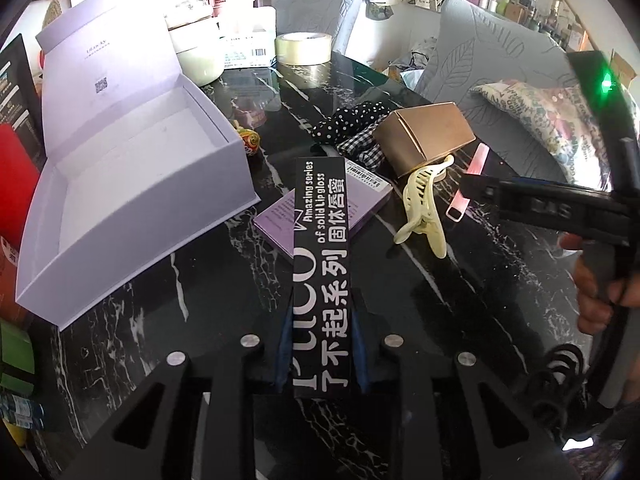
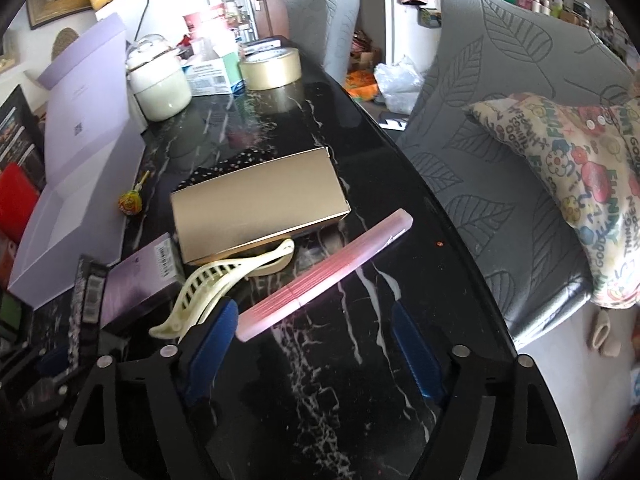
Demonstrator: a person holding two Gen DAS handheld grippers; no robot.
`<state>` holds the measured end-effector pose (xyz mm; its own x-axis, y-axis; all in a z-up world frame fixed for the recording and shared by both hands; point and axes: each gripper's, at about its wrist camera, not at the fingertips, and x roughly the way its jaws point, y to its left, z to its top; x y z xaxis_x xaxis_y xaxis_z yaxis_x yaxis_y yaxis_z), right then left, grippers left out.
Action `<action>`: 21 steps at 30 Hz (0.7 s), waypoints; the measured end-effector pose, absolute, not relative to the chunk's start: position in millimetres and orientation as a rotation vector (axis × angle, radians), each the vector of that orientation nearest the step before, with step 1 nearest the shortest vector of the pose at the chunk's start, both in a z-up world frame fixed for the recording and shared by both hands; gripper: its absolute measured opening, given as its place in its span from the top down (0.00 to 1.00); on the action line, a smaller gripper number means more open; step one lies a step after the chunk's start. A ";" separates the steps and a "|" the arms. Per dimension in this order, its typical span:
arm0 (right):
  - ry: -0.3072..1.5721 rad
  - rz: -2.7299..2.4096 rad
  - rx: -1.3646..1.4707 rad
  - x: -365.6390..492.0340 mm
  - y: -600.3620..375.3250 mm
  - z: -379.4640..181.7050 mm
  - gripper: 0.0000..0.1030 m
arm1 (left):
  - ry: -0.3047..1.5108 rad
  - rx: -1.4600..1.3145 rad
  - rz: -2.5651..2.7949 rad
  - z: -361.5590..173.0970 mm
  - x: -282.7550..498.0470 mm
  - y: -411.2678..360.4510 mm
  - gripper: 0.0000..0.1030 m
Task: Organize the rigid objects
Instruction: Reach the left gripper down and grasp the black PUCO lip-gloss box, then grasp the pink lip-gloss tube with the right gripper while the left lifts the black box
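My left gripper (image 1: 322, 344) is shut on a long black lip gloss box (image 1: 322, 248) and holds it above the black marble table (image 1: 420, 320), over a purple flat box (image 1: 276, 220). The open white storage box (image 1: 132, 184) lies to its left. My right gripper (image 2: 316, 336) is open with its jaws wide apart around the near end of a pink bar (image 2: 328, 272) lying on the table. A cream hair claw clip (image 2: 216, 284) touches its left finger (image 2: 212, 344). A gold box (image 2: 256, 200) lies beyond the clip. The right gripper also shows in the left wrist view (image 1: 468, 188).
A tape roll (image 1: 303, 49), a white pot (image 2: 160, 76) and paper boxes stand at the table's far end. A lollipop (image 2: 130, 202) and dotted and checked fabric (image 1: 348, 128) lie mid-table. Grey chairs (image 2: 500, 160) with a printed cushion (image 2: 580, 192) stand along the right edge.
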<state>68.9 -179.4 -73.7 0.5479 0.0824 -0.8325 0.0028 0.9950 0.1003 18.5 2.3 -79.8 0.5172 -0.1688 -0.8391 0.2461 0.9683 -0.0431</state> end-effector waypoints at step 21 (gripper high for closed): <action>0.994 -0.043 0.038 73.3 -180.6 -82.8 0.83 | 0.999 0.051 -0.266 -80.1 17.0 4.5 0.76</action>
